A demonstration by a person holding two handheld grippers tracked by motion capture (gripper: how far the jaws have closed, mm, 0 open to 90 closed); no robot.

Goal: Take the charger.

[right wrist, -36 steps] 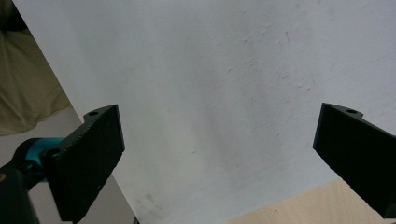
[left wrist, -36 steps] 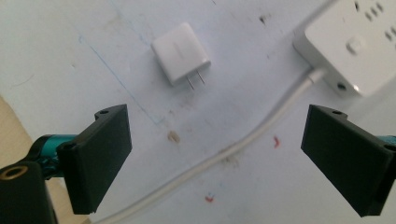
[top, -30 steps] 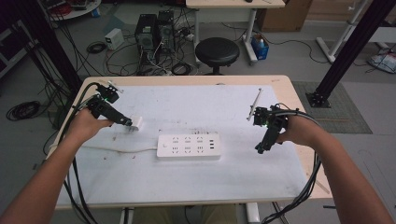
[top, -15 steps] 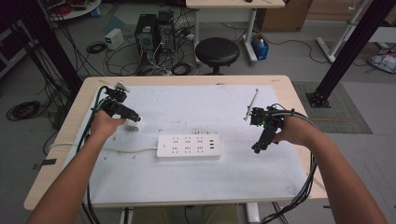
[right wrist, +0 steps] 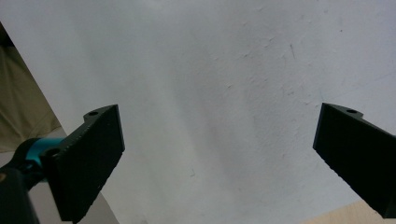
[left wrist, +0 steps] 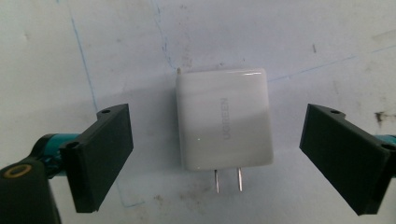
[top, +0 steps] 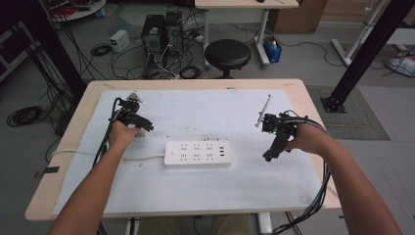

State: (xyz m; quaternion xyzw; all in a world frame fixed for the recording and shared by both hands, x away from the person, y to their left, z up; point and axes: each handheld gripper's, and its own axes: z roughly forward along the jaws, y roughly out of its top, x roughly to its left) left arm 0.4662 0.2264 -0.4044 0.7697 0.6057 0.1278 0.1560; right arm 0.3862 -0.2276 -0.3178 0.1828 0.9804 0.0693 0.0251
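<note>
Both grippers' fingers are spread apart; the left gripper (left wrist: 215,158) straddles a white UGREEN charger (left wrist: 223,119) lying untouched on the table (top: 195,103).

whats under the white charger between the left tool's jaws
The white charger lies flat on the white table cover, prongs toward the camera, between the open left tool. Its underside is hidden.

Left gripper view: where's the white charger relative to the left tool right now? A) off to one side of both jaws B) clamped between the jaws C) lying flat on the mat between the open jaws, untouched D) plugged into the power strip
C: the charger lies flat on the white mat, prongs bare, with a gap to each jaw of the open left tool.
</note>
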